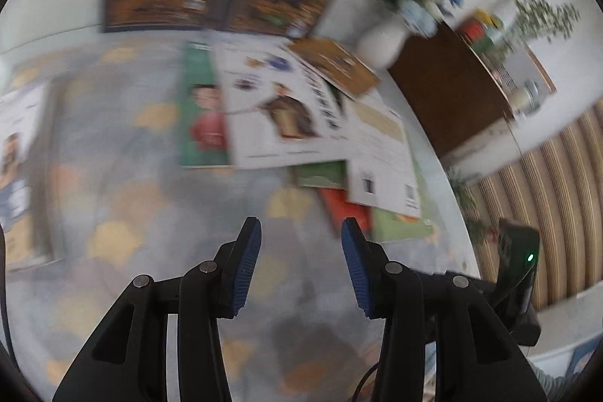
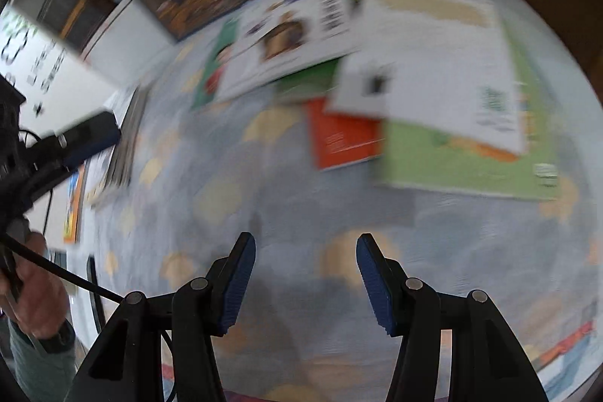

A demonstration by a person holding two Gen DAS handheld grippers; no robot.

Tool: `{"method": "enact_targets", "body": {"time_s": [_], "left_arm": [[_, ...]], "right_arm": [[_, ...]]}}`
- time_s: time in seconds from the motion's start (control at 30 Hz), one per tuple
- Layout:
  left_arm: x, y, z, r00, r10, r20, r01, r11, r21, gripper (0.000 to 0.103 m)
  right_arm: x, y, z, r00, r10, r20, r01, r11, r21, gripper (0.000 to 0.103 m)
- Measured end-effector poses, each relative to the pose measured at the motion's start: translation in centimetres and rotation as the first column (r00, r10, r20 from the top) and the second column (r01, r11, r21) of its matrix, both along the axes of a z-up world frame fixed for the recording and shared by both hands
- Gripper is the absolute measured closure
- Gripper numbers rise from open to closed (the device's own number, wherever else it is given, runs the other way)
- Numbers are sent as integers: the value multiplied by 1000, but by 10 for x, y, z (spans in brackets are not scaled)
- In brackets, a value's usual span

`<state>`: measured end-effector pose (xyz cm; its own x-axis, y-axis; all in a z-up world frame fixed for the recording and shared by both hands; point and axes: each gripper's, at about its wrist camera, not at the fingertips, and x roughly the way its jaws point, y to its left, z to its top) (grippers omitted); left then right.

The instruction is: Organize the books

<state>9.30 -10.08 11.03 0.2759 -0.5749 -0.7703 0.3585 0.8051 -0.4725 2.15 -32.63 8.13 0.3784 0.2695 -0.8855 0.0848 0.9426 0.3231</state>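
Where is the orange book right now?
In the right wrist view the orange book lies flat on the patterned cloth, tucked under a white book and beside a green book.

I see a grey tablecloth (image 1: 124,153) with pale orange patches. Beyond its far right corner stands a white vase (image 1: 380,42) of blurred flowers, touching a dark brown cabinet (image 1: 448,93). Right of the cabinet runs a ribbed wall panel (image 1: 557,198).
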Motion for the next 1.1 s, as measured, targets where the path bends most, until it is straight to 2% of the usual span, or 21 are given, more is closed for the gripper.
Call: {"method": "enact_targets", "body": {"time_s": [0.17, 0.27, 0.33, 0.37, 0.43, 0.47, 0.63, 0.73, 0.77, 0.9, 1.0, 1.1], "left_arm": [[18, -71, -16, 998, -62, -21, 63, 998, 22, 61], [34, -101, -34, 996, -65, -64, 67, 997, 35, 61], [42, -116, -45, 995, -50, -83, 55, 997, 56, 61], [46, -123, -50, 995, -39, -91, 45, 997, 66, 61], [52, -133, -58, 995, -17, -94, 25, 996, 89, 61], [54, -140, -62, 995, -12, -94, 22, 995, 101, 61], [58, -159, -72, 996, -5, -91, 18, 990, 141, 61], [56, -168, -72, 994, -30, -105, 43, 992, 119, 61], [54, -171, -71, 995, -30, -95, 43, 990, 136, 61], [41, -175, -69, 993, -77, -86, 91, 980, 178, 61], [17, -167, -65, 988, -124, -96, 139, 975, 171, 61], [-23, -149, -67, 980, -161, -120, 181, 966, 182, 61]], "right_arm": [[10, -71, 5, 993, -118, -8, 118, 993, 28, 44], [25, -111, 0, 980, -198, -18, 198, 979, 52, 43], [39, -133, -4, 971, -237, 6, 236, 970, 57, 44], [46, -140, -5, 968, -252, 12, 251, 966, 57, 46], [61, -153, -11, 963, -268, 7, 267, 961, 78, 60], [68, -156, -14, 963, -270, -2, 269, 959, 89, 65], [97, -163, -21, 959, -282, 19, 282, 959, 25, 65], [104, -161, -21, 970, -241, 28, 240, 970, 35, 63], [104, -158, -20, 972, -232, 29, 231, 973, 13, 63], [94, -158, -20, 978, -207, 14, 207, 978, 12, 63], [76, -159, -22, 979, -204, -11, 204, 978, 51, 63], [45, -149, -25, 984, -177, -32, 179, 982, 64, 62]]}}
